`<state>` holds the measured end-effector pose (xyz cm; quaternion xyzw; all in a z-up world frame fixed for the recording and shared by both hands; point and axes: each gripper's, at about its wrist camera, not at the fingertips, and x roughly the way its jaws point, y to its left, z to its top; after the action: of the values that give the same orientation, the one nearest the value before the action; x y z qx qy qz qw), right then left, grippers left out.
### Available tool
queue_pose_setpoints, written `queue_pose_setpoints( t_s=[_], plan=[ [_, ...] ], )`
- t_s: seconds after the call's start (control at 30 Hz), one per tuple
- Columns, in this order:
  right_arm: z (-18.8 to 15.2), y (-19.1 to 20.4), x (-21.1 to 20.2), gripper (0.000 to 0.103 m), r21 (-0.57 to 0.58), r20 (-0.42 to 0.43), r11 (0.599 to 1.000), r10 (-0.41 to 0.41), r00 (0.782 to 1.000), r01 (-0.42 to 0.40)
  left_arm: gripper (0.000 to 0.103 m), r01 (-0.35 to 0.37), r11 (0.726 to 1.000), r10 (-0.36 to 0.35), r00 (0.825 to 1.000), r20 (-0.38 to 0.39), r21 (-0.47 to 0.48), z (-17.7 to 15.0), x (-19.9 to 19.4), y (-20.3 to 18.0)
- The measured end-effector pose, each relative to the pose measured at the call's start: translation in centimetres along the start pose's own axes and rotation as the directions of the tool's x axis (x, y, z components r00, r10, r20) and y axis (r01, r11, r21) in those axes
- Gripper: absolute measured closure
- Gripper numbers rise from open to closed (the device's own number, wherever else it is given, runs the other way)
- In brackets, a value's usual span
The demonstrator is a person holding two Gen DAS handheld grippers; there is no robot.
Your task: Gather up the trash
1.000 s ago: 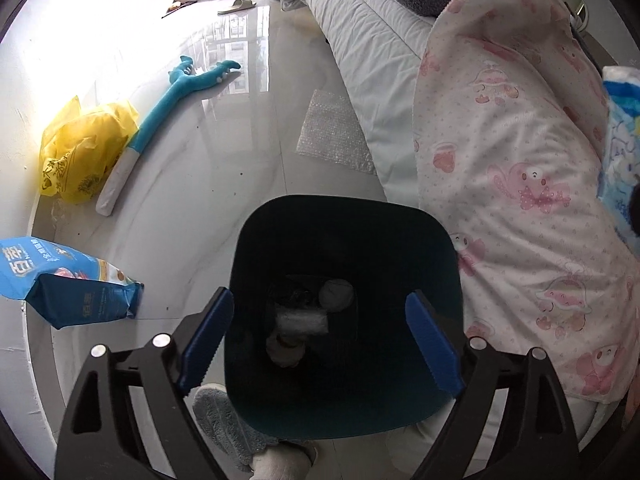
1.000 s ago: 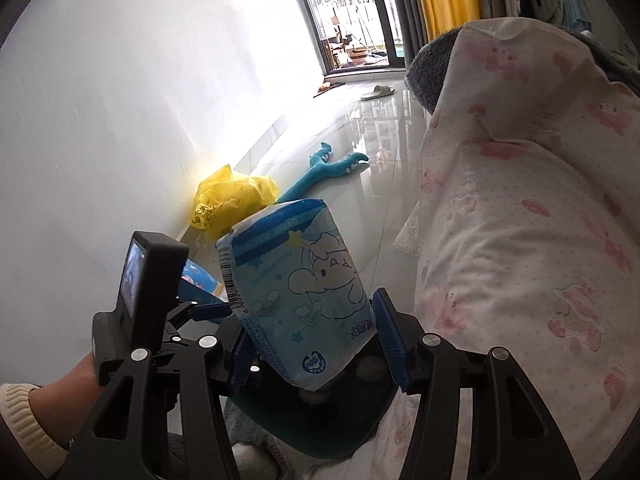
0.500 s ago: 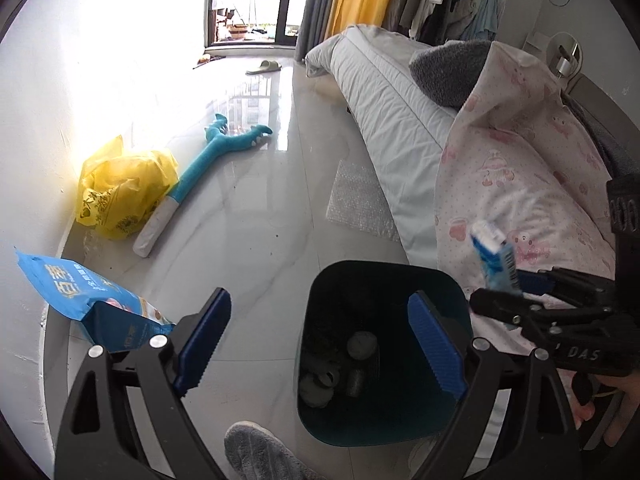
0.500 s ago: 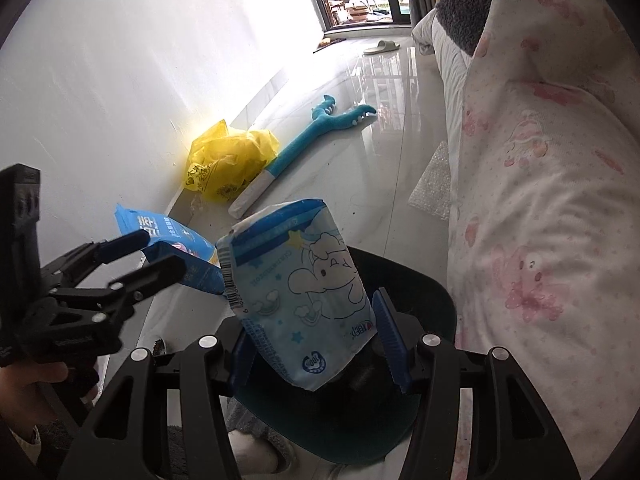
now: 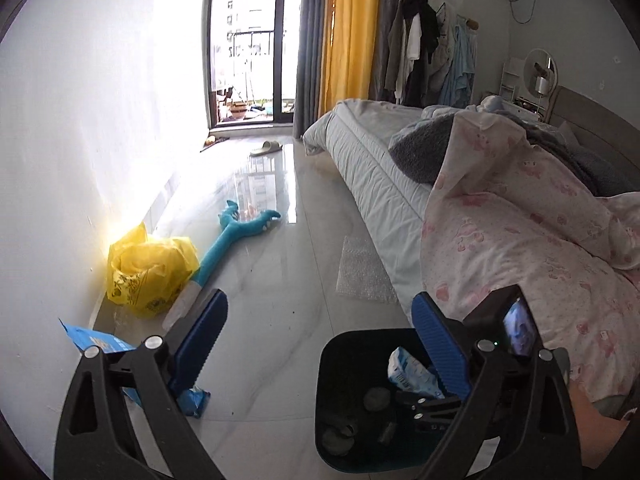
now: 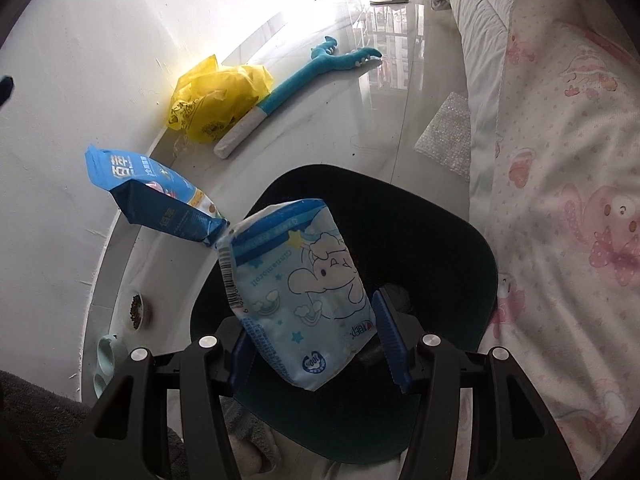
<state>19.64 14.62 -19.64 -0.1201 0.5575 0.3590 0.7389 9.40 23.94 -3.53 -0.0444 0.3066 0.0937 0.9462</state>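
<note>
The pale blue cartoon-printed soft packet (image 6: 304, 292) is clamped in the right gripper (image 6: 316, 352) and has been lowered over the dark teal plastic bin (image 6: 452, 248) beside the bed. The empty left gripper (image 5: 320, 344) has been raised, its jaws opening, so release can follow.

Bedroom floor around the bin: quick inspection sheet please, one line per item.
Surface: glossy pale tile floor, a few dark specks.
Job's things: dark bin with trash inside; light blue cartoon pack over its mouth.
Clutter: yellow bag, teal plush toy, blue pouch, bubble wrap, slipper.
Grippers: left gripper empty, jaws opening; right gripper shut on the pack.
Cables: nothing seen.
Surroundings: bed, pink quilt, balcony door.
</note>
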Motion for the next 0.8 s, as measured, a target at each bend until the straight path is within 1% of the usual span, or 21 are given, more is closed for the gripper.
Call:
queue_pose_setpoints(
  t_s=[0.1, 0.2, 0.23, 0.3, 0.37, 0.47, 0.57, 0.63, 0.73, 0.8],
  plan=[
    [-0.5, 0.2, 0.4, 0.047, -0.015, -0.023, 1.0, -0.007, 1.0, 0.007, 0.007, -0.01, 0.999, 0.008, 0.999, 0.042, 0.039, 0.5, -1.2, -1.2],
    [-0.8, 0.2, 0.2, 0.045, -0.025, -0.03, 1.0, -0.016, 0.999, 0.015, 0.006, -0.002, 0.999, -0.001, 0.998, 0.061, 0.043, 1.2, -2.0, -2.3],
    [-0.9, 0.1, 0.2, 0.039, -0.027, -0.033, 1.0, -0.013, 0.999, 0.012, 0.006, 0.001, 0.999, -0.004, 0.998, 0.069, 0.041, 1.4, -2.2, -2.6],
    [-1.1, 0.0, 0.1, 0.031, -0.027, -0.038, 1.0, -0.007, 0.999, 0.006, 0.005, 0.018, 0.999, -0.021, 0.996, 0.081, 0.04, 2.1, -2.6, -3.4],
    [-1.4, -0.1, 0.0, 0.03, -0.033, -0.042, 0.999, -0.004, 0.999, 0.002, 0.005, 0.048, 0.998, -0.051, 0.995, 0.086, 0.035, 2.7, -3.0, -4.1],
    [-1.7, -0.1, -0.9, 0.029, -0.049, -0.032, 0.999, -0.01, 0.999, 0.008, 0.004, 0.052, 0.998, -0.055, 0.994, 0.092, 0.03, 3.4, -3.4, -5.2],
    [-2.0, -0.5, -3.0, 0.025, -0.051, 0.019, 0.998, -0.026, 0.999, 0.027, 0.004, 0.052, 0.998, -0.054, 0.995, 0.083, 0.027, 4.1, -3.7, -6.1],
    [-2.3, -1.0, -4.7, 0.021, -0.04, 0.061, 0.999, -0.031, 0.998, 0.033, 0.004, 0.064, 0.998, -0.065, 0.994, 0.086, 0.021, 4.4, -4.1, -6.6],
    [-3.2, -2.1, -7.8, 0.017, -0.006, 0.141, 0.999, -0.037, 0.989, 0.038, 0.004, 0.061, 0.998, -0.063, 0.993, 0.1, 0.022, 4.8, -4.7, -7.9],
    [-3.9, -2.4, -10.1, 0.016, -0.006, 0.195, 0.997, -0.074, 0.978, 0.077, 0.003, 0.063, 0.998, -0.066, 0.992, 0.105, 0.03, 4.6, -5.2, -8.7]
  ],
)
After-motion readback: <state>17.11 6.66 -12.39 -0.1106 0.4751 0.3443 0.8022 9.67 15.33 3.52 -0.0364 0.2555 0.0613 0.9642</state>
